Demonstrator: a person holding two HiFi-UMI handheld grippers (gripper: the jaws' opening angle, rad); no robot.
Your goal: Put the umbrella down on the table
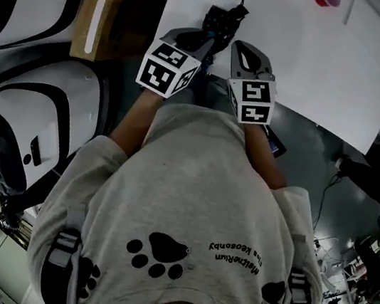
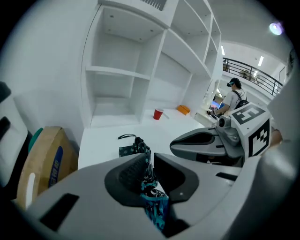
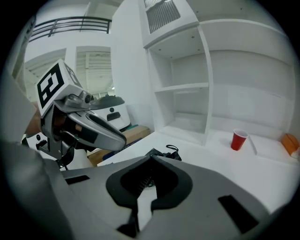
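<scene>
A folded umbrella (image 1: 223,20) with black and teal patterned cloth lies out over the near part of the white table (image 1: 312,67). My left gripper (image 2: 149,161) is shut on its near end, and teal cloth (image 2: 154,206) bunches between the pads. Its far end and strap loop (image 2: 127,137) point away across the table. In the head view the left gripper (image 1: 207,42) and right gripper (image 1: 236,47) sit side by side just short of the umbrella. The right gripper (image 3: 151,161) has its tips together. A dark ribbed piece (image 3: 143,182) shows in the hollow behind them; whether it is pinched is unclear.
A red cup (image 3: 239,139) and an orange object (image 2: 183,109) stand far back on the table below white shelves (image 2: 140,70). A cardboard box (image 1: 103,3) leans at the table's left edge, beside white machines (image 1: 28,128). A person (image 2: 234,96) stands far off.
</scene>
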